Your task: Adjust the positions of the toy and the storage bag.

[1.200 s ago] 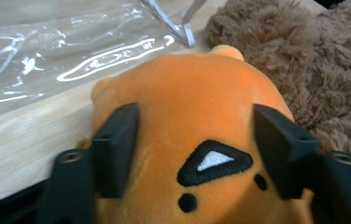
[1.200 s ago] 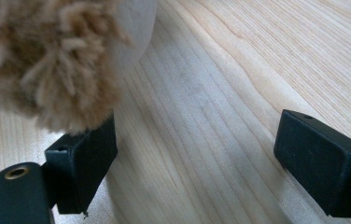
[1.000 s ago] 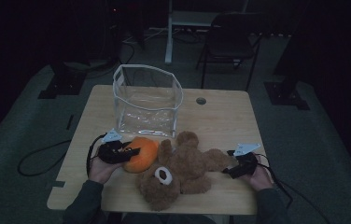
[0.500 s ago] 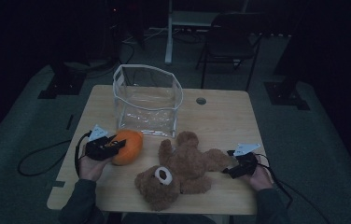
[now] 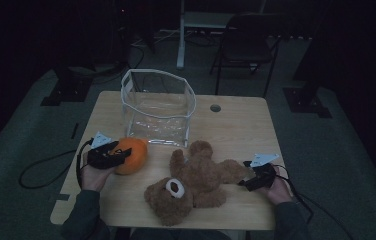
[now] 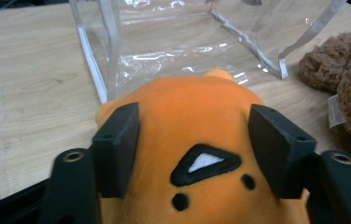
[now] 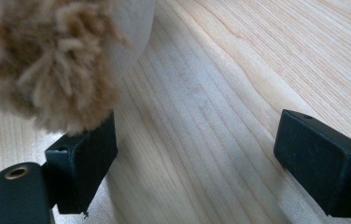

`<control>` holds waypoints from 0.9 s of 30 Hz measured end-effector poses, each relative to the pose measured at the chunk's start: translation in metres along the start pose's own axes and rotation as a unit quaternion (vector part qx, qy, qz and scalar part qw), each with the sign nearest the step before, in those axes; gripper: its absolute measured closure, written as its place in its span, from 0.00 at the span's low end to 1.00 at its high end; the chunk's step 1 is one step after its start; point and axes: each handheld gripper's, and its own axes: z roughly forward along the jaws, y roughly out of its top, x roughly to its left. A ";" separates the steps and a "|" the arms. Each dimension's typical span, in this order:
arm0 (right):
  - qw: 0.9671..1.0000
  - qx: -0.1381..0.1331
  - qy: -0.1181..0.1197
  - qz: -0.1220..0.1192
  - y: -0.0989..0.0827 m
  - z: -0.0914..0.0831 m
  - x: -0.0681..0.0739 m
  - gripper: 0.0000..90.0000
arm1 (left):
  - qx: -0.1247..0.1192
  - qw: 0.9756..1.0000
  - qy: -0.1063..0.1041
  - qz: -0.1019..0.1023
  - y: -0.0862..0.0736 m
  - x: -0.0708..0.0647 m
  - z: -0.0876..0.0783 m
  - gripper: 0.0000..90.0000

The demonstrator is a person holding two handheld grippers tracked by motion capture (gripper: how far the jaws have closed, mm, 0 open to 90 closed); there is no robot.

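Observation:
An orange plush toy (image 5: pixel 132 155) with a black-and-white patch lies on the wooden table (image 5: pixel 236 125), in front of a clear plastic bag (image 5: pixel 158 107). My left gripper (image 5: pixel 119 154) reaches it from the left. In the left gripper view the orange plush (image 6: pixel 197 121) sits between the jaws, which have just been opening; my left gripper (image 6: pixel 194 128) is open, its pads beside the toy without squeezing it. A brown teddy bear (image 5: pixel 191 182) lies on its back at the centre front. My right gripper (image 5: pixel 244 181) is open at the bear's paw (image 7: pixel 38 60), with only bare wood between its jaws (image 7: pixel 197 154).
The clear bag (image 6: pixel 178 42) stands open-topped at the back left of the table. Part of the bear (image 6: pixel 346 70) lies to the right of the plush. A round grommet hole (image 5: pixel 215 108) is at the table's back. A chair (image 5: pixel 248 45) stands beyond.
My left gripper has carried the orange plush to the left, away from the bear's side. The right gripper and the bear have stayed where they were.

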 end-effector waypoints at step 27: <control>1.000 -0.001 -0.003 0.002 0.000 0.000 0.000 0.14 | -0.053 0.995 -0.044 0.076 0.082 -0.042 0.006 0.37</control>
